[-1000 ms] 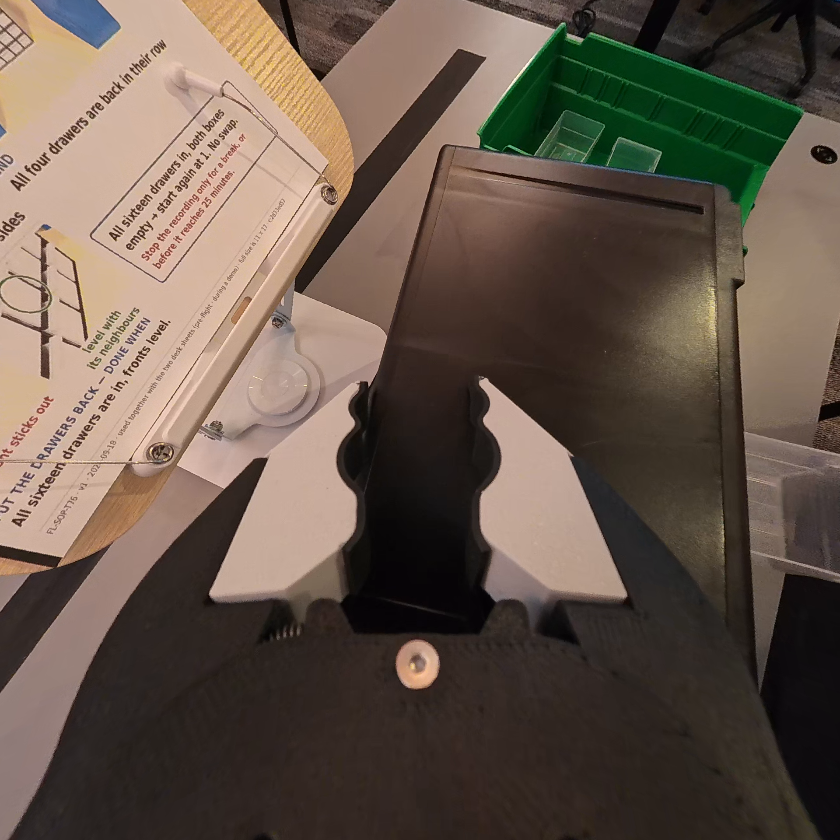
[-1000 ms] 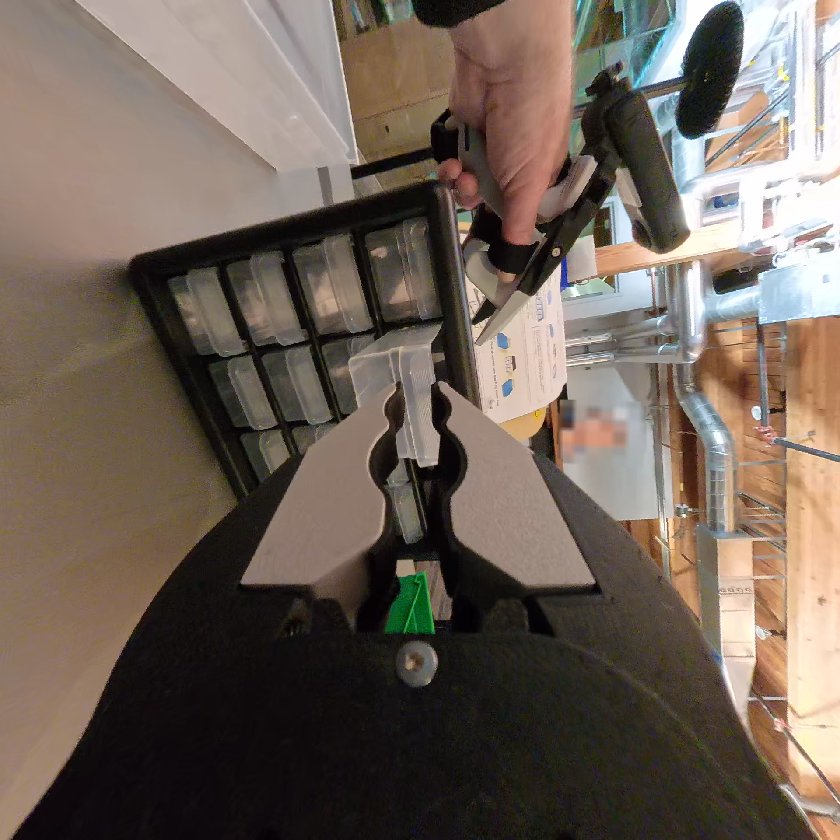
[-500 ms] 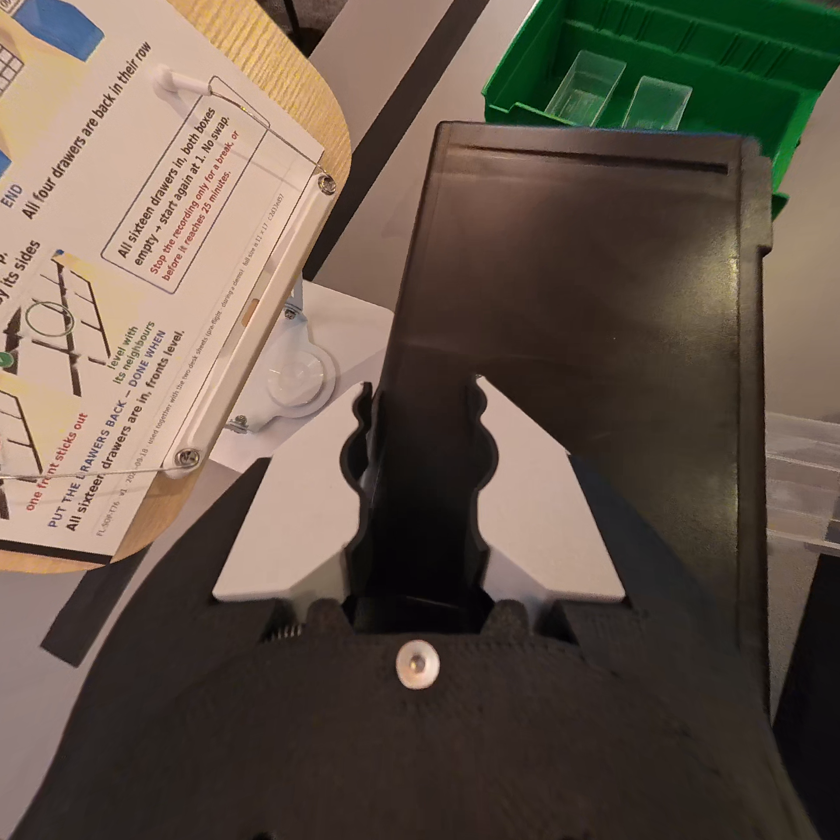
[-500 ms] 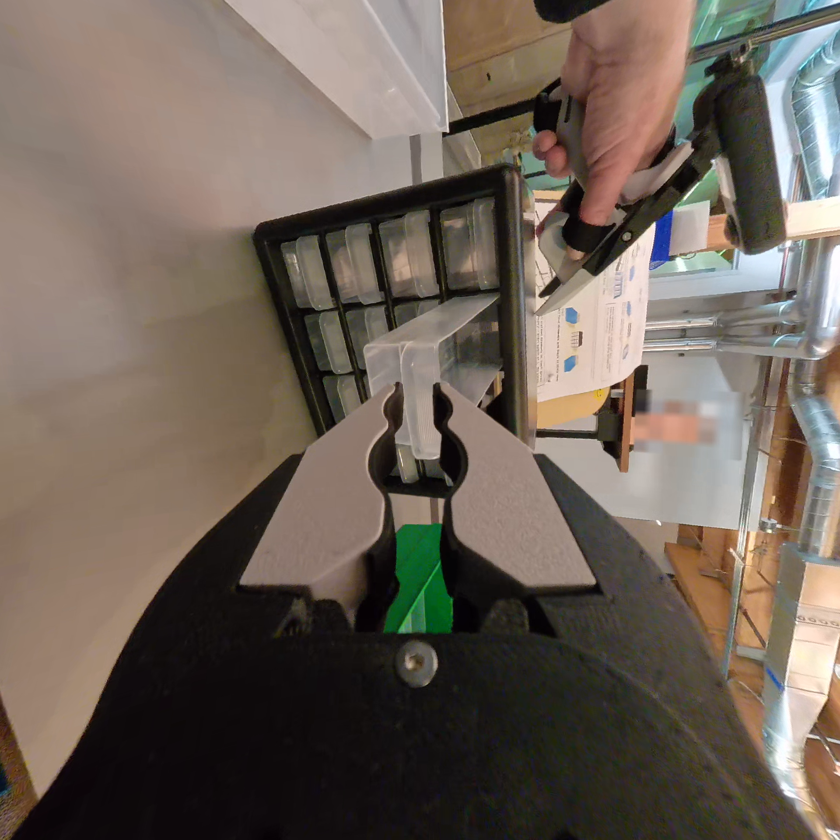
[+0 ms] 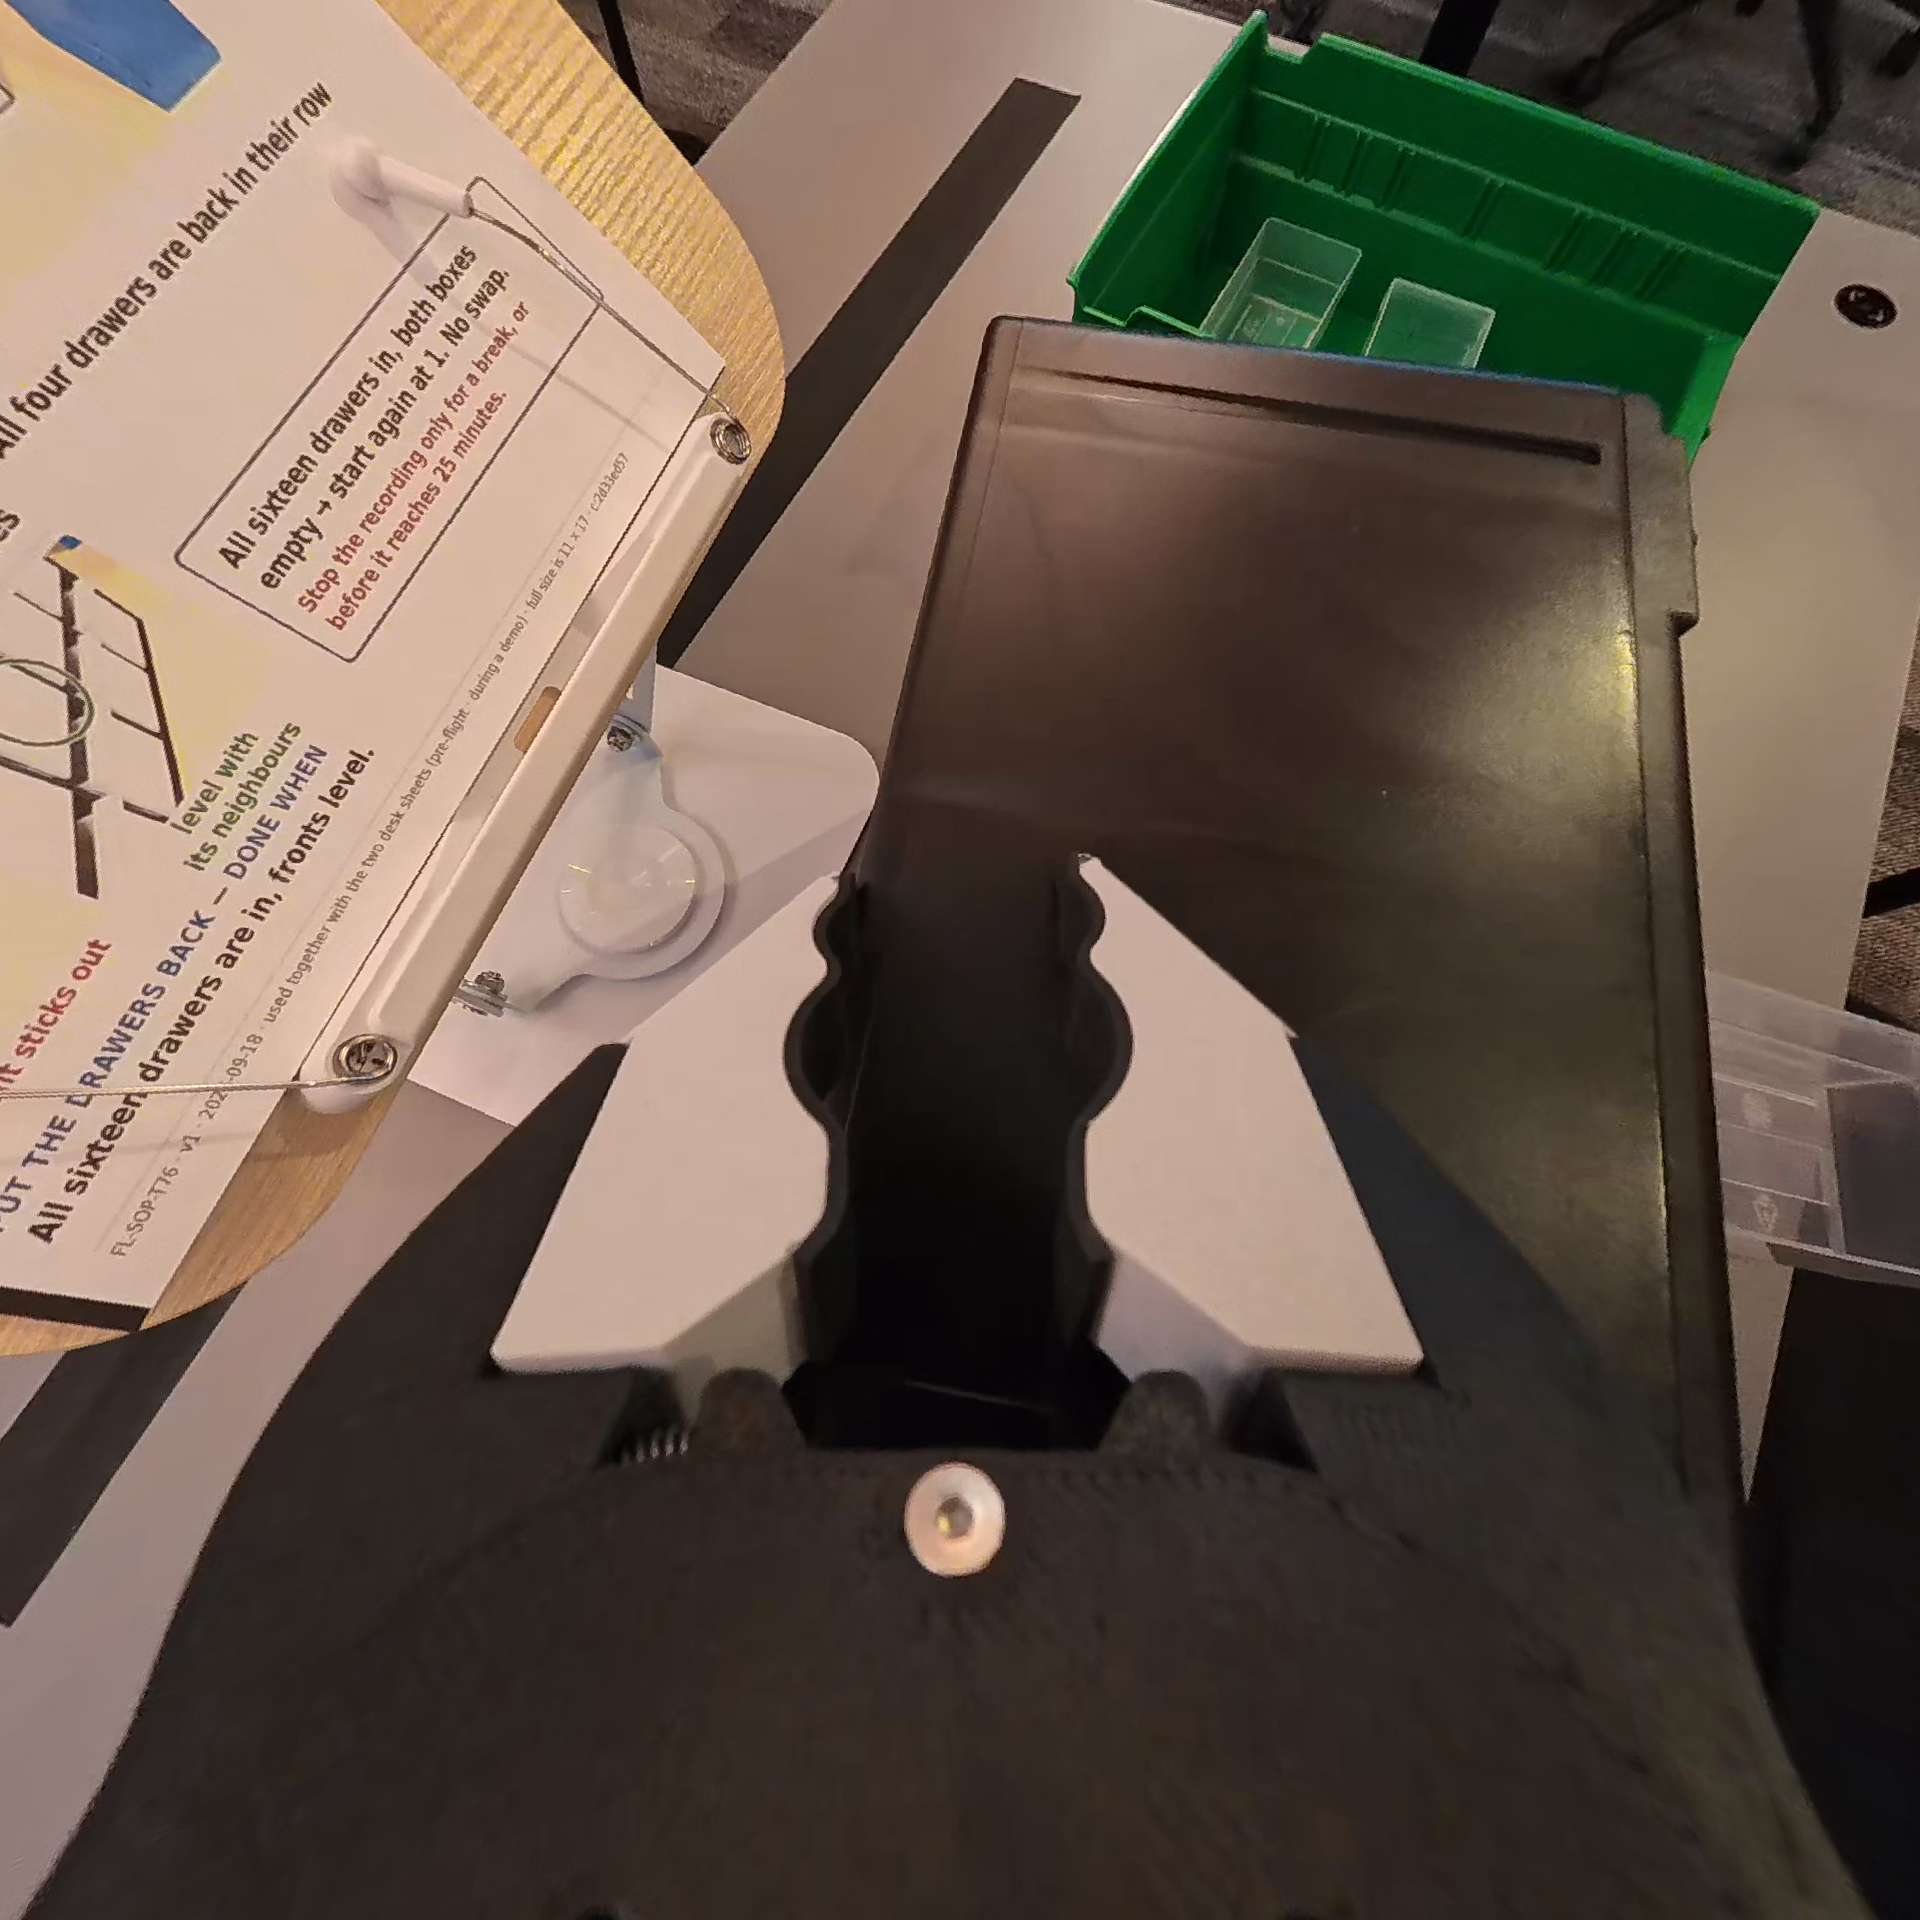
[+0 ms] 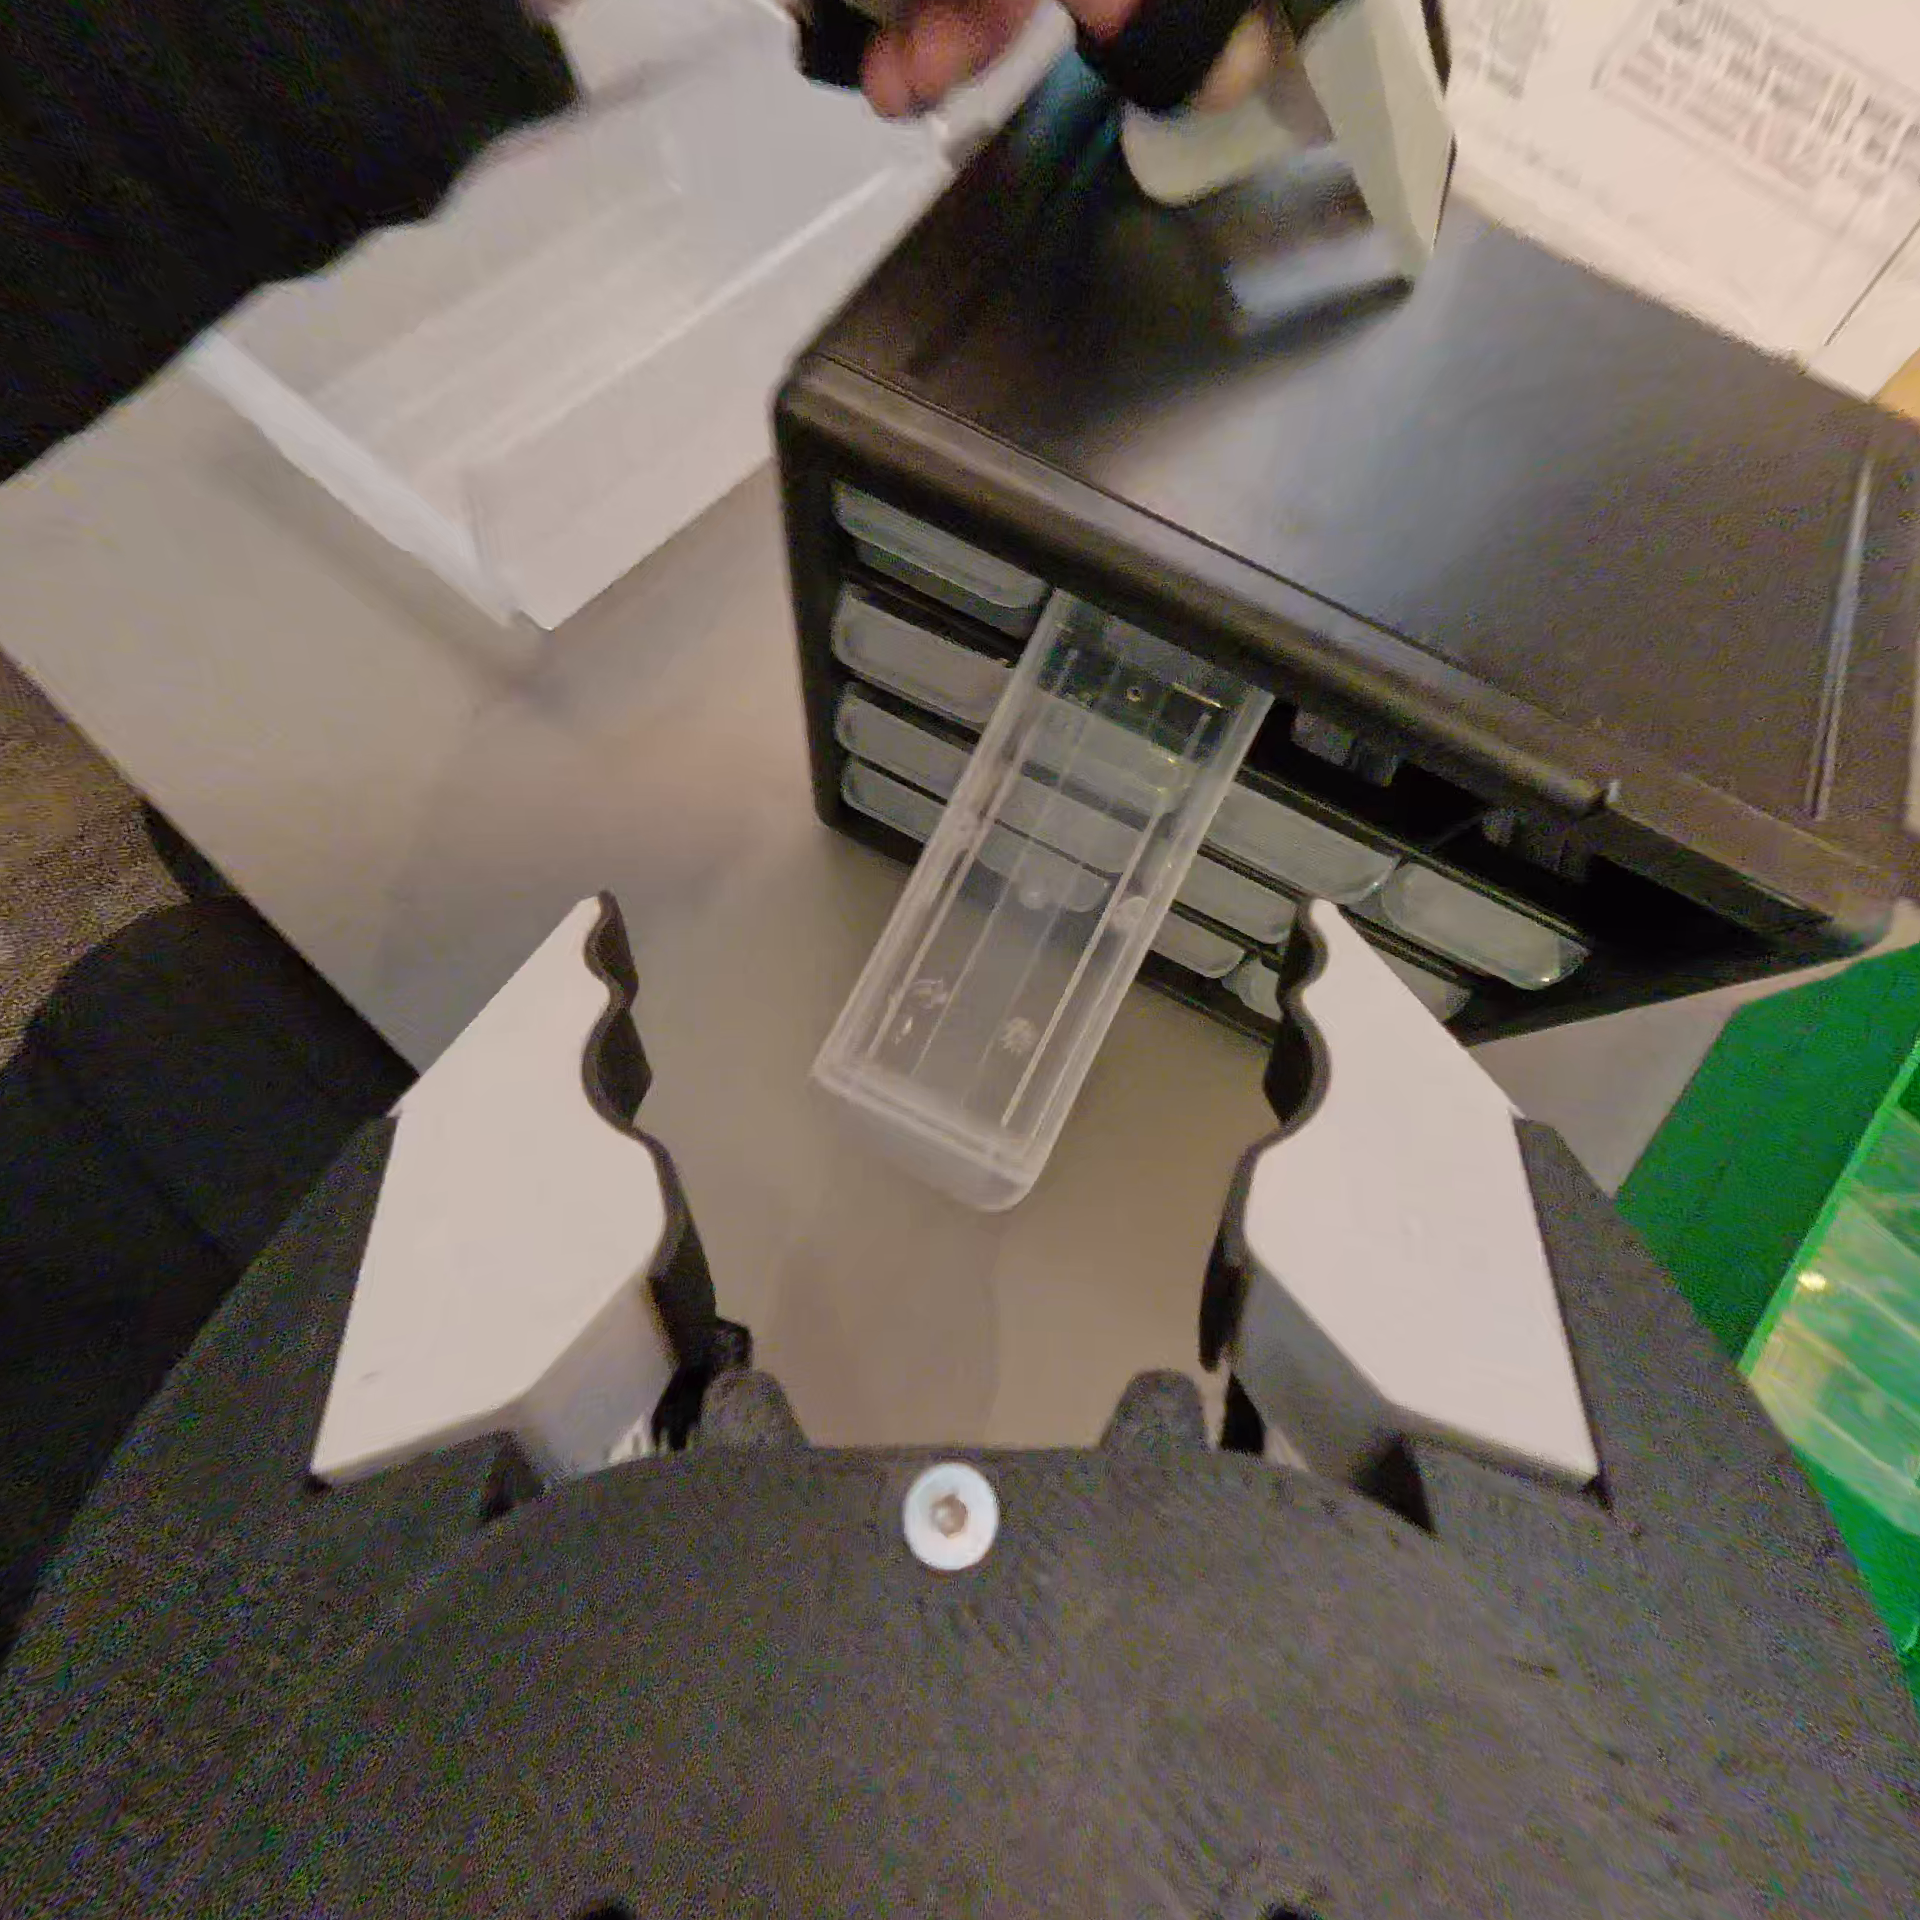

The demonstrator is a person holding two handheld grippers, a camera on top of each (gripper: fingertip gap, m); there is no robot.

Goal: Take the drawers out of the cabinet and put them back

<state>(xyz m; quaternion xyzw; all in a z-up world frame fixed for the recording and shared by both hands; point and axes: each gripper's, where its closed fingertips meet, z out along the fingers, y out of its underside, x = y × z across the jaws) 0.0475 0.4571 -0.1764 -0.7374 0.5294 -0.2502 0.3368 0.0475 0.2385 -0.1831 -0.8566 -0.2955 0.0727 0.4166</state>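
Observation:
The black drawer cabinet [image 5: 1299, 623] stands on the grey table. My left gripper [image 5: 961, 883] is shut on the cabinet's top edge; it also shows at the top of the right wrist view [image 6: 1278, 156], held by a hand. In the right wrist view the cabinet [image 6: 1455, 499] has clear drawers in its rows. One clear drawer [image 6: 1039, 914] sticks far out of the top row and tilts down, its back end still at the slot. My right gripper [image 6: 956, 914] is open, its fingers on either side of the drawer's front end without touching it.
A green bin [image 5: 1455, 208] behind the cabinet holds two clear drawers [image 5: 1283, 281]; its corner shows at the right [image 6: 1766, 1143]. A clear plastic box [image 6: 520, 343] lies left of the cabinet. An instruction sheet on a wooden stand [image 5: 260, 520] stands beside it.
My right gripper has opened and let go of the drawer's handle, and its view has turned. The drawer now hangs farther out of the cabinet. My left gripper keeps its hold.

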